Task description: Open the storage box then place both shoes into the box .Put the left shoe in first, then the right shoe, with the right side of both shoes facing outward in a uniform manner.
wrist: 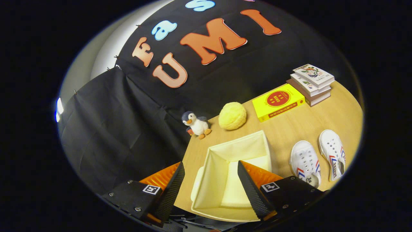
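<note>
Your gripper (210,167) is spread wide and holds nothing, its fingers hovering over the open storage box (231,170) on the table (289,125). Both shoes (318,158) lie side by side just right of the box, near the table's edge.

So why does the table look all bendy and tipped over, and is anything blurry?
In the gripper view the fisheye lens curves the table and the camera is tilted; the storage box, between and just beyond the open gripper fingers, is sharp; both shoes, beside the box, look clear too, only stretched toward the picture's rim; a bright light glares beyond the black cloth.
</note>
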The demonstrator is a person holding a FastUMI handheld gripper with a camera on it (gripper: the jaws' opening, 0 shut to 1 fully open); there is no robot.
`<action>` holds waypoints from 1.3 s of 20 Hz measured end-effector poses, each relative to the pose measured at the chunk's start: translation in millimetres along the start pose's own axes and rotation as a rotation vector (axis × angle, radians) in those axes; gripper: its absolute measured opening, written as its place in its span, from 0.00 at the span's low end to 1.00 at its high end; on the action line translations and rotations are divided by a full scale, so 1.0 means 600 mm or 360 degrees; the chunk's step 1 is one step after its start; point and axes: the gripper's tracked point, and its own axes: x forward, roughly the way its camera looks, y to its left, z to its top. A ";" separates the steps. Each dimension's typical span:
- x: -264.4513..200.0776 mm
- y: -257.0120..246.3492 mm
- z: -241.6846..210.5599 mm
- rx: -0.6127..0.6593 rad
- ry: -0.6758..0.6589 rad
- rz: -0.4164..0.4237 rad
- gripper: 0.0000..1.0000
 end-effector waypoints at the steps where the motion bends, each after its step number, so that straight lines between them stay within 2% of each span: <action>1: -0.007 -0.030 0.006 0.0001 -0.0020 -0.0061 0.98; 4: -0.031 -0.122 0.009 -0.0002 -0.0042 -0.0237 0.98; 9: -0.057 -0.243 -0.014 0.0012 0.0011 -0.0449 0.96; 13: -0.059 -0.317 -0.040 -0.0006 0.0090 -0.0579 0.83; 20: -0.033 -0.396 -0.092 -0.0090 0.0283 -0.0685 0.50; 26: -0.005 -0.435 -0.122 -0.0179 0.0423 -0.0726 0.46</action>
